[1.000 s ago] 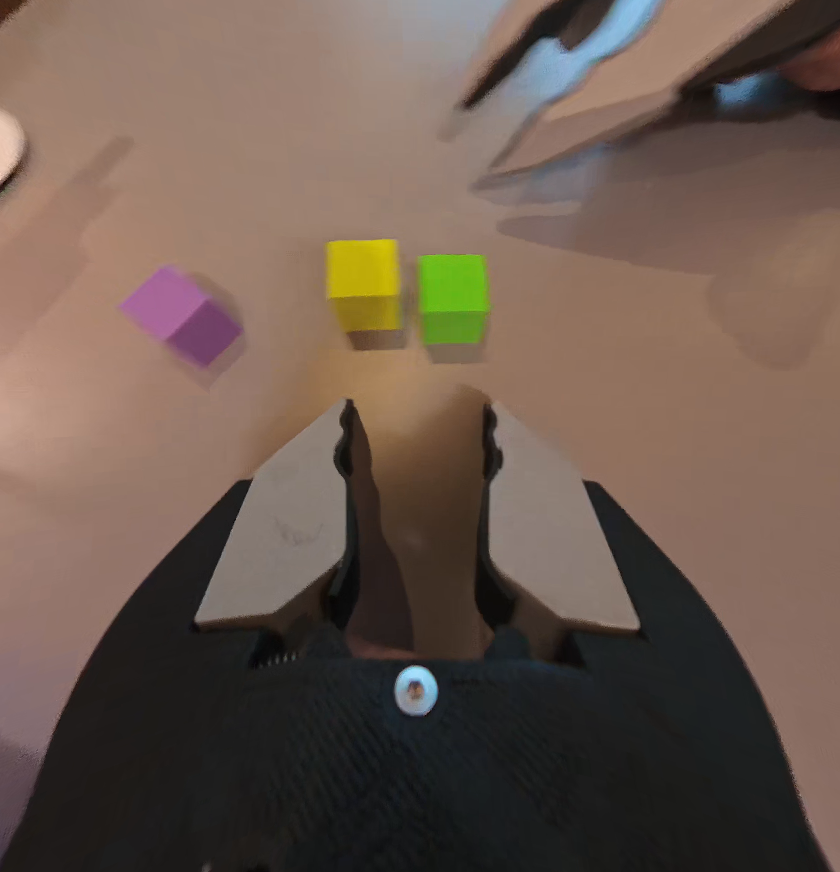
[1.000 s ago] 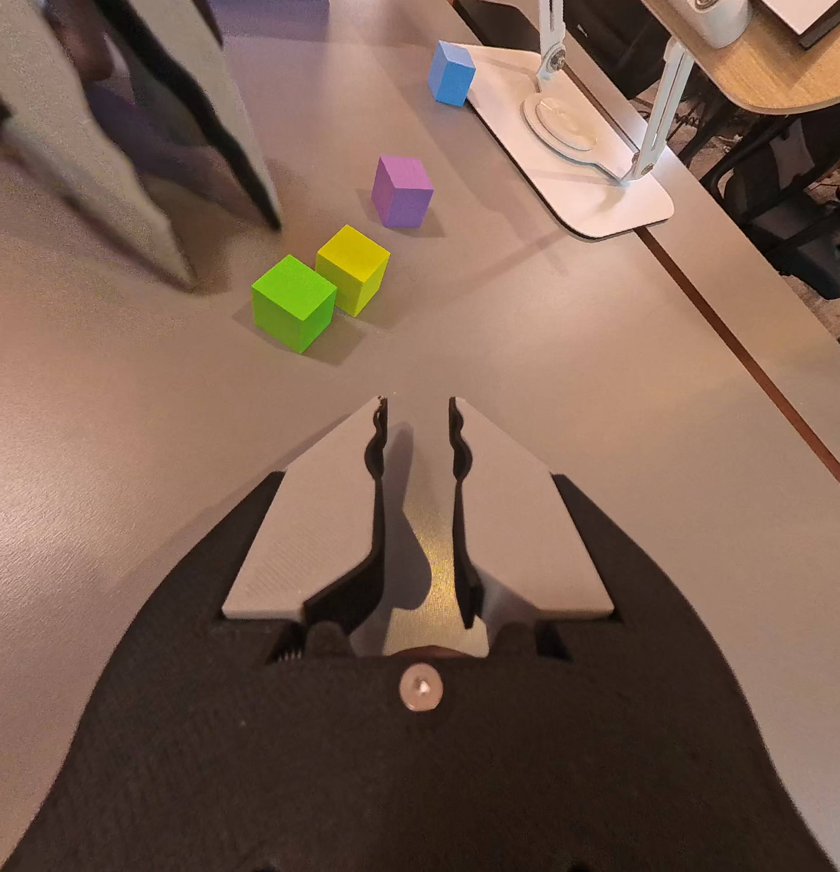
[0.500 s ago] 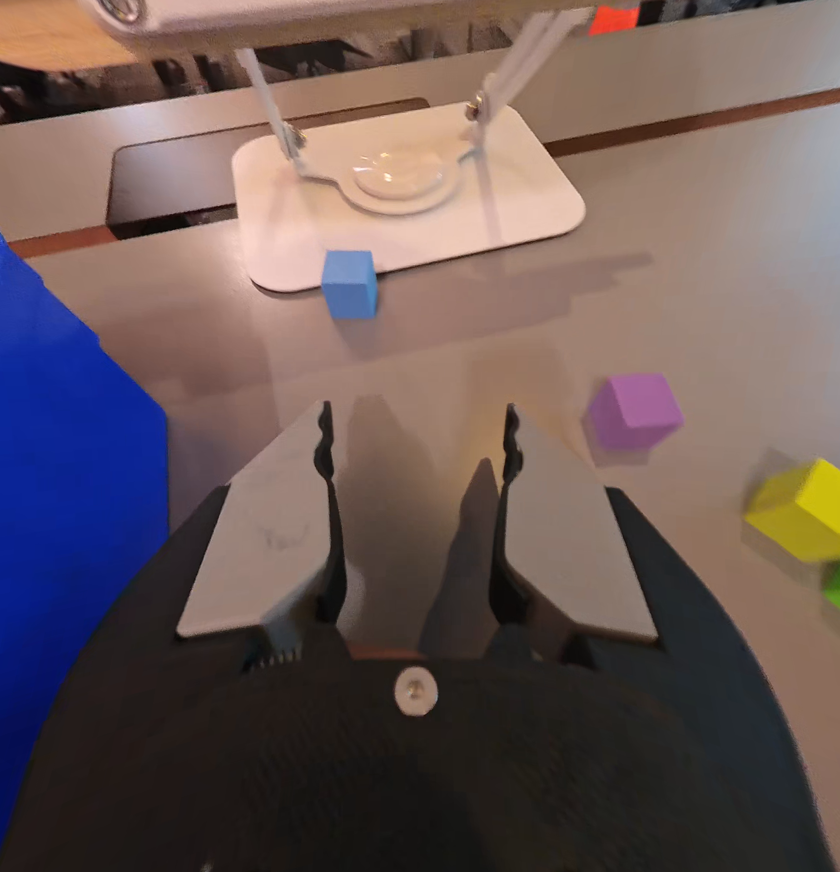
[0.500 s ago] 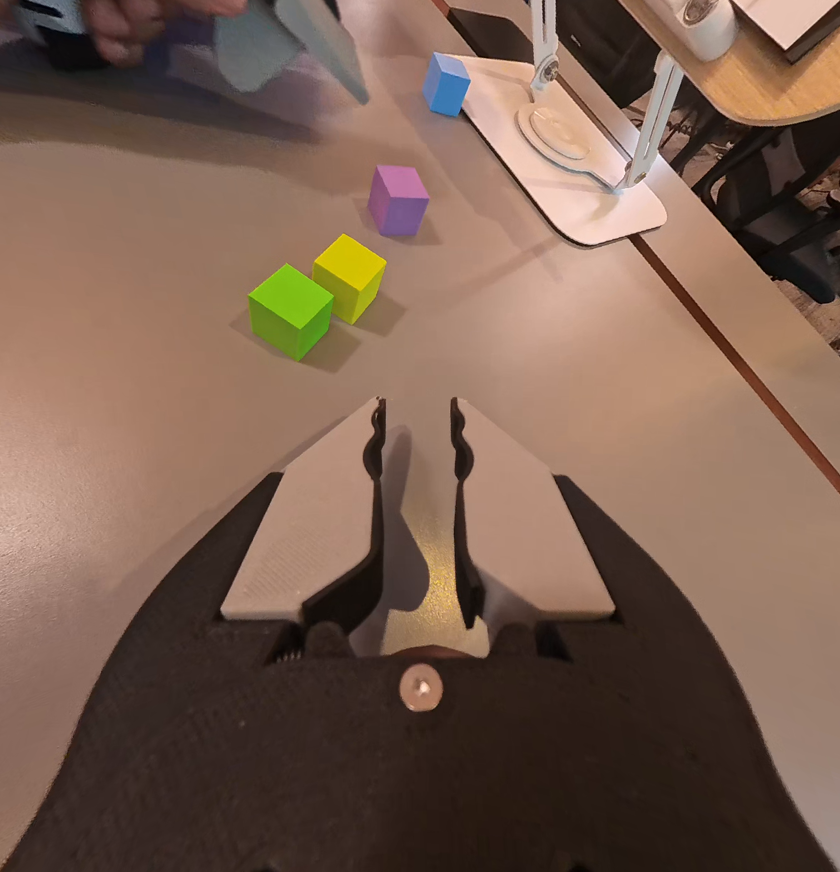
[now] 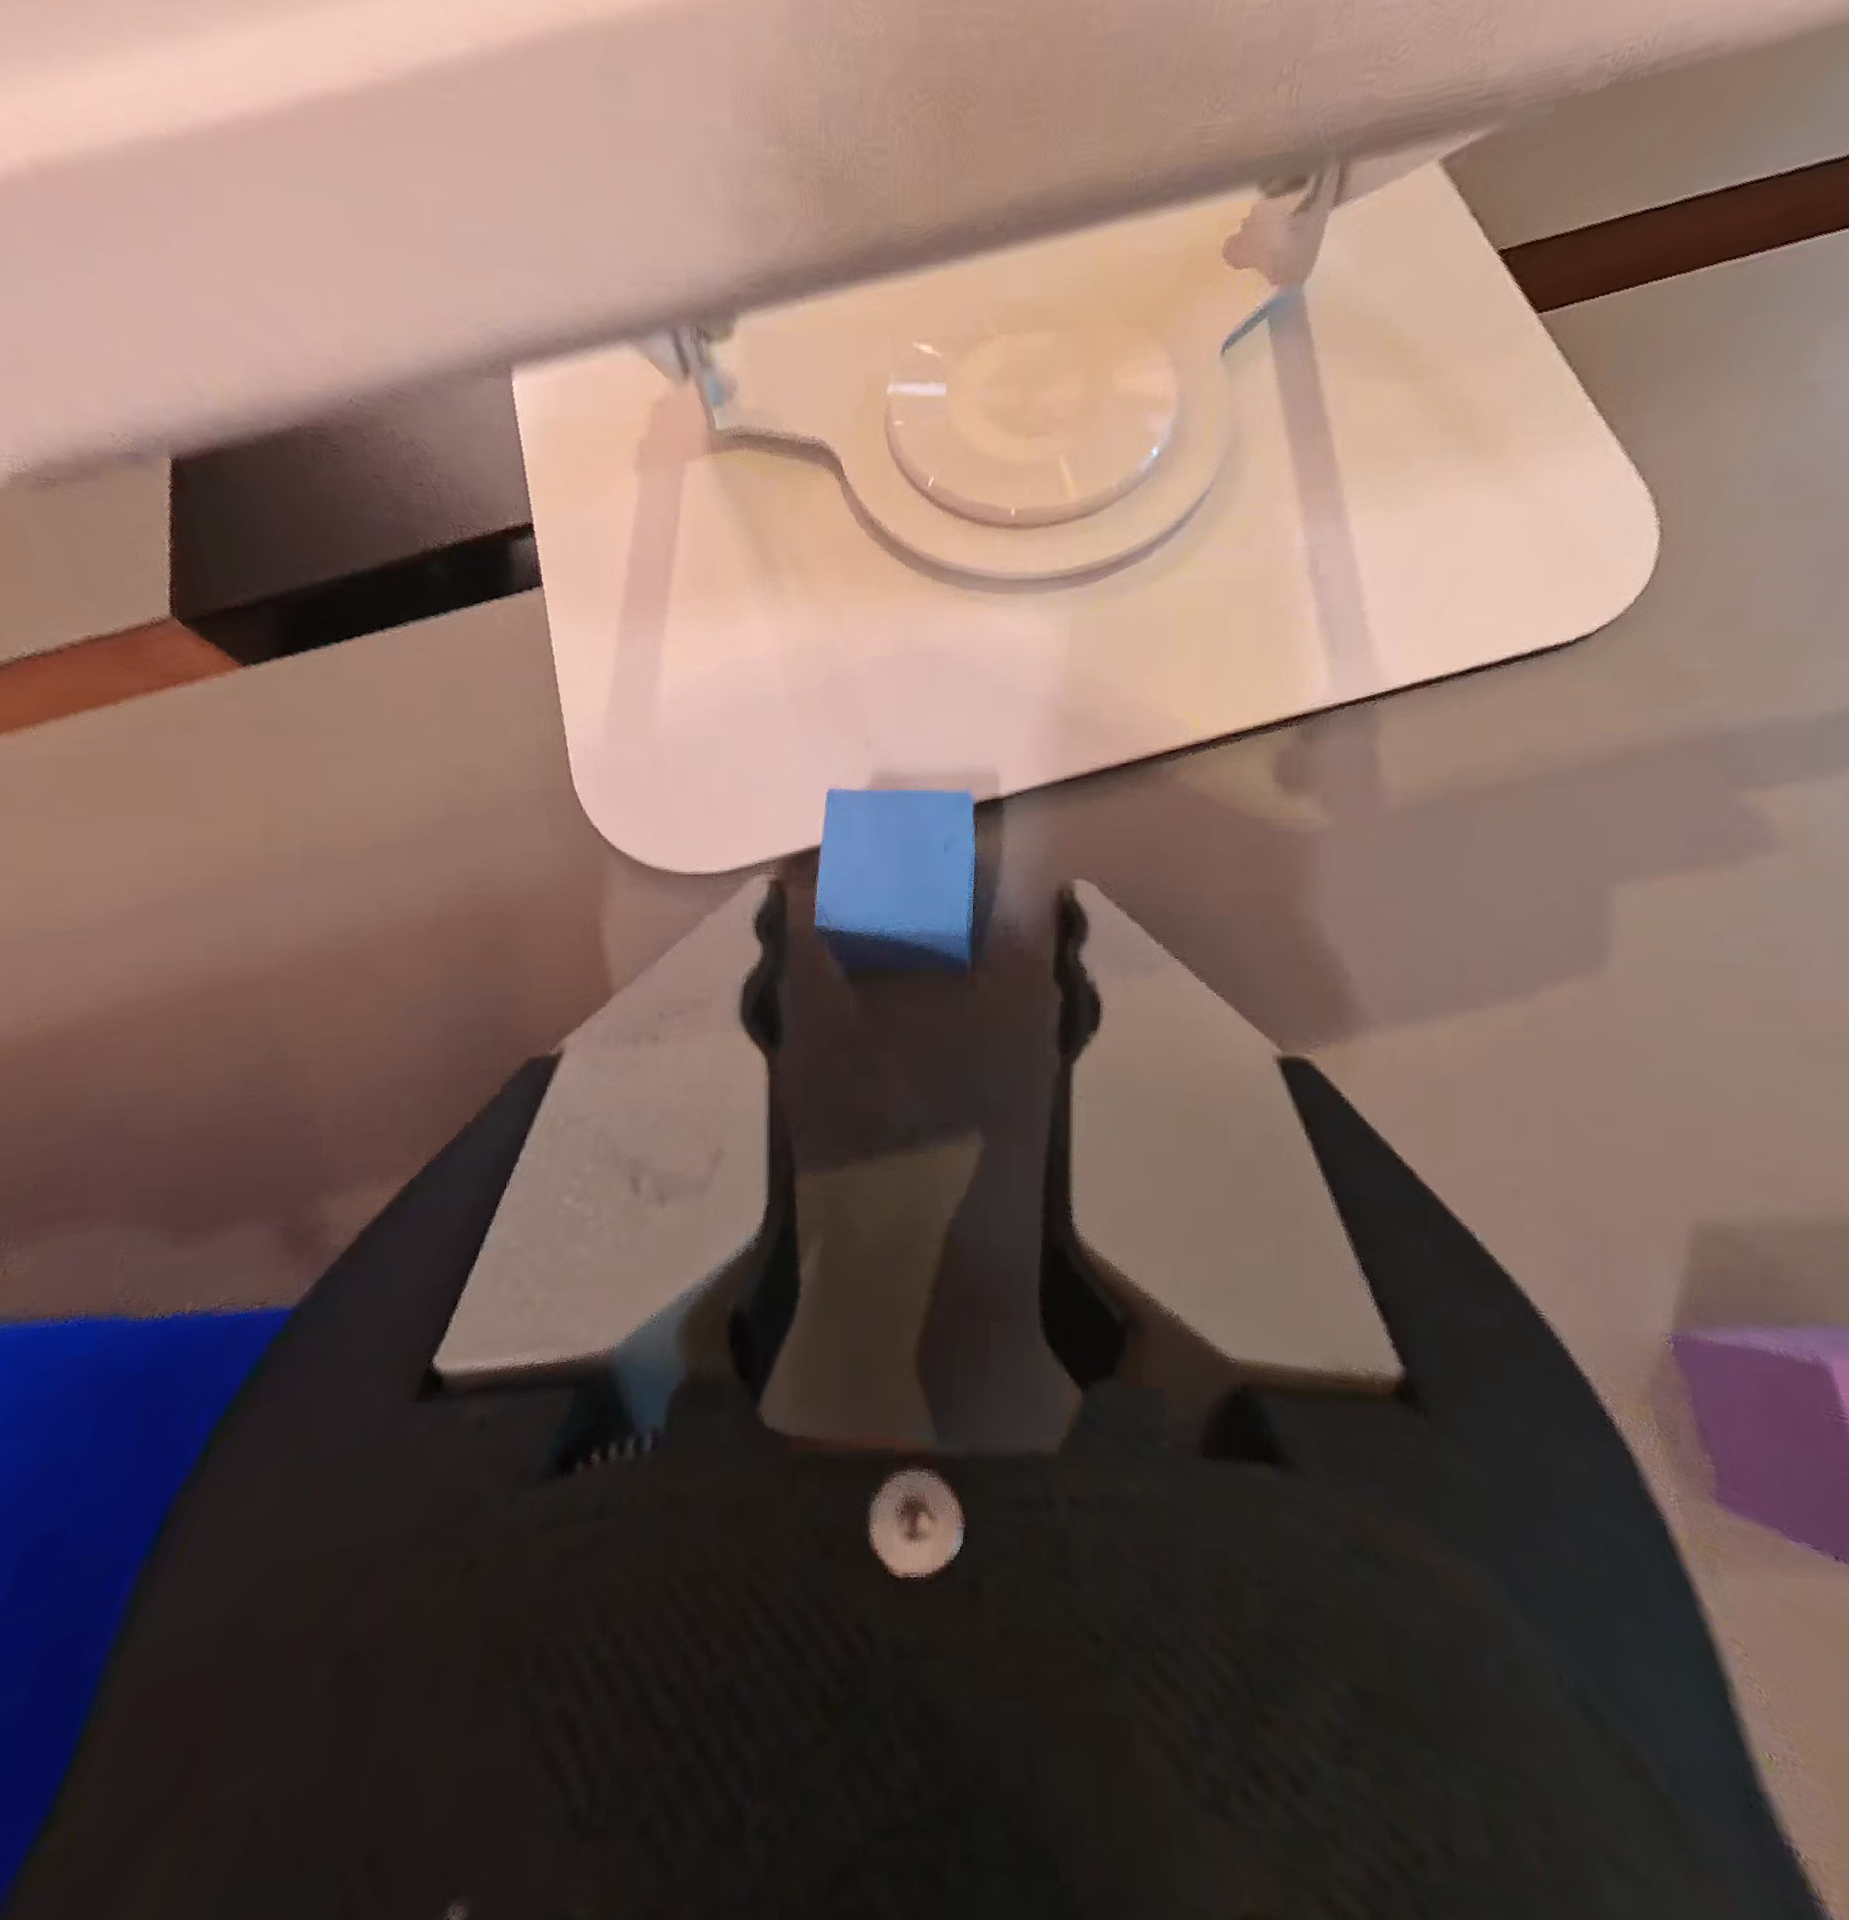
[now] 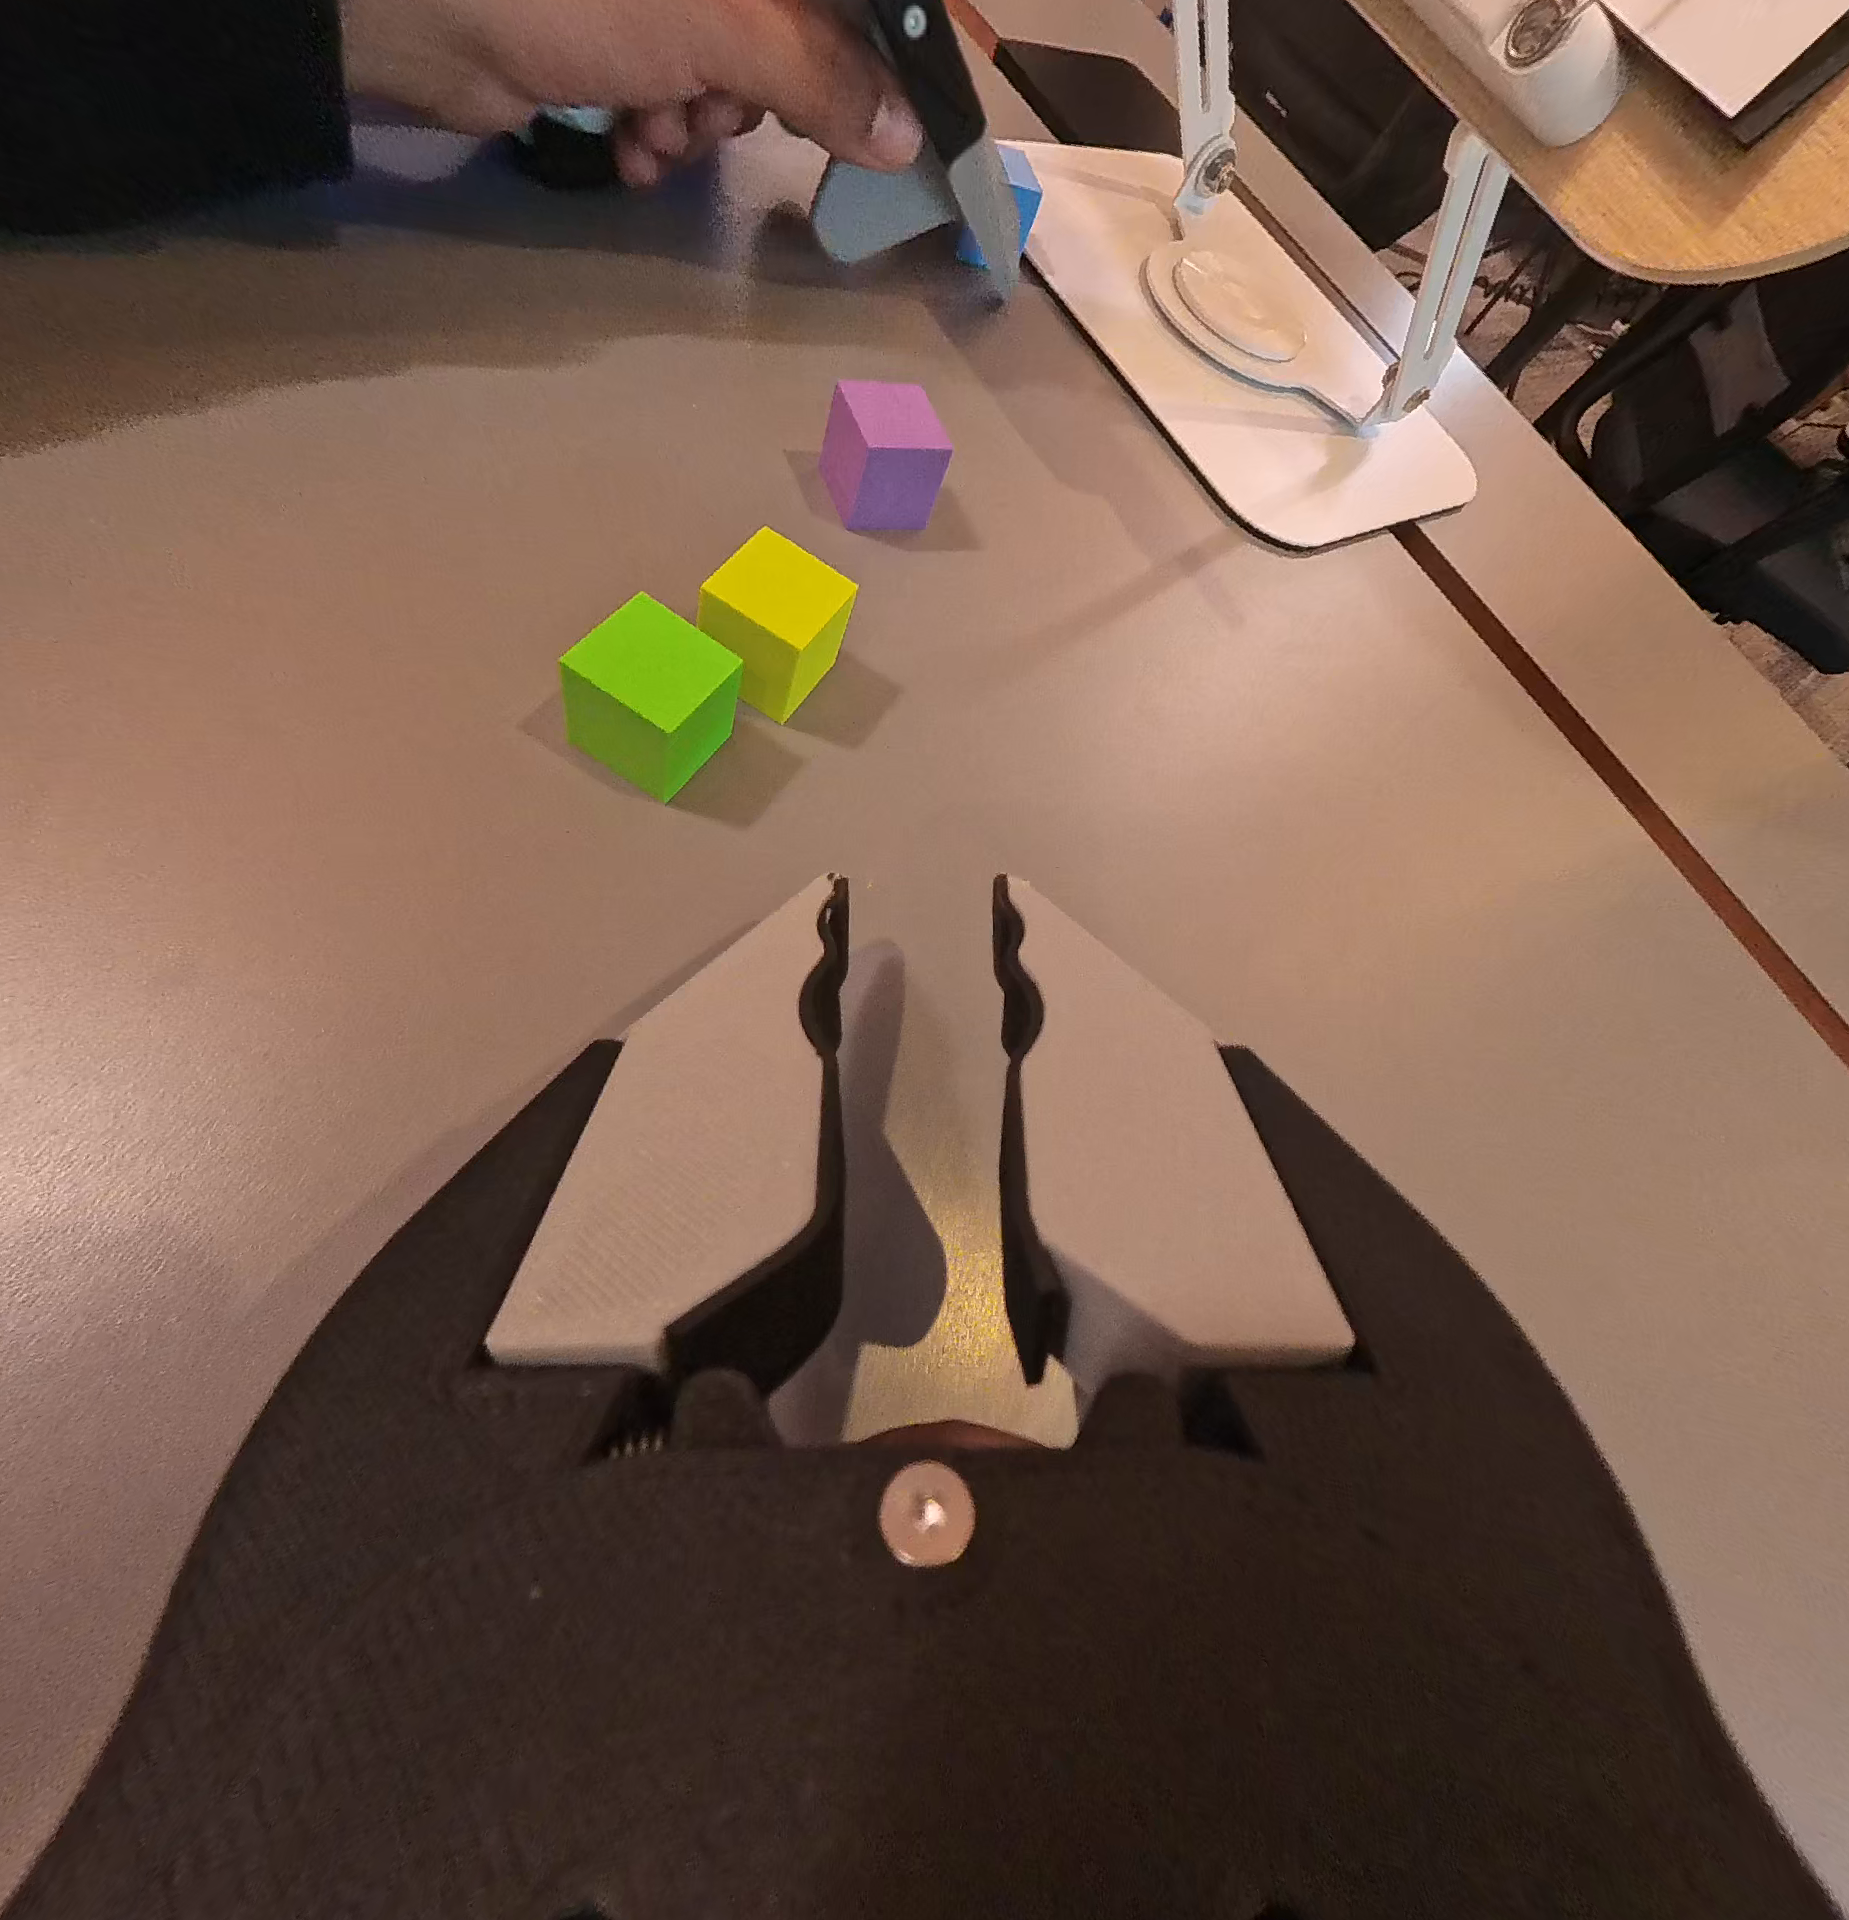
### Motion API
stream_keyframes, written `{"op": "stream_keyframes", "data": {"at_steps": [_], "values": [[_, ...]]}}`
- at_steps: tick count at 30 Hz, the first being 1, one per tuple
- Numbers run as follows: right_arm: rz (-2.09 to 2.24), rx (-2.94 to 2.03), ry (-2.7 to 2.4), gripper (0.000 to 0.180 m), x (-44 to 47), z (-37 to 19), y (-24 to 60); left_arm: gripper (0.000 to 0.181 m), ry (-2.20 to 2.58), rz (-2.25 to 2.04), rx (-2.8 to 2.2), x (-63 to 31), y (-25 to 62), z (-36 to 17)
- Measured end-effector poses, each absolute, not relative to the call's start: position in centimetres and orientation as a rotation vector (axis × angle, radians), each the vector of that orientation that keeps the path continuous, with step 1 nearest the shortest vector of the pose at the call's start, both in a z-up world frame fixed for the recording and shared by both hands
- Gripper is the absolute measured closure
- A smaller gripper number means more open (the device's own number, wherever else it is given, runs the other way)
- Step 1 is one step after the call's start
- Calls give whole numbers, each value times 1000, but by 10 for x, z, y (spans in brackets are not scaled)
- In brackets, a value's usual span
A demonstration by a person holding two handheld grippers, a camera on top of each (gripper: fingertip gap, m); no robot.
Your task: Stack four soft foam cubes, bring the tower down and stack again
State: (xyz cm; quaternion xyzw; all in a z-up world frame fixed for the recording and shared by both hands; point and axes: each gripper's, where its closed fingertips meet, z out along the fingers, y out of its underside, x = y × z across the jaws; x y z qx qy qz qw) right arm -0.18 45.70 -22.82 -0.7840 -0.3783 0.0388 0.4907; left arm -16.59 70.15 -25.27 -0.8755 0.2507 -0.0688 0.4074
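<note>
1. The left gripper (image 5: 915, 914) has its fingers spread wider than the blue cube (image 5: 896, 878), which sits between the fingertips at the edge of the white stand base (image 5: 1419, 540). The cube looks untouched on both sides, so this reads as lining up for a grasp, not a hold.
2. The blue cube lies farthest from the others, right against the base plate, which is likely why this gripper reaches so far across the worktop (image 6: 276, 831) for it.
3. In the right wrist view, the person's hand (image 6: 629, 62) holds that gripper angled down over the blue cube, which it mostly hides there.
4. The right gripper (image 6: 920, 883) hangs above the worktop with fingers parted and nothing between them, apparently waiting its turn.
5. The green cube (image 6: 645, 691) and yellow cube (image 6: 780, 618) sit close side by side, possibly touching; the purple cube (image 6: 884, 452) stands a little beyond them, apart.
6. No cube rests on another, so all four lie scattered and a stack is yet to be built.
</note>
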Motion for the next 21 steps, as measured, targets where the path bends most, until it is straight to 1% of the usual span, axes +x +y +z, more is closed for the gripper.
{"op": "stream_keyframes", "data": {"at_steps": [2, 6, 11, 17, 21], "values": [[95, -1904, -921, 155, -2, -228, 458, 153, 647, -143, -2199, -164, 705, -253], [95, -1903, -922, 155, -2, -228, 458, 154, 702, -147, -2179, -158, 697, -253], [86, -1900, -922, 155, -1, -228, 456, 154, 751, -230, -2177, -155, 664, -253], [63, -1885, -894, 155, 6, -223, 456, 155, 905, -312, -2129, -146, 597, -253], [77, -1891, -861, 155, 11, -222, 459, 155, 1038, -454, -2097, -141, 547, -254]]}}
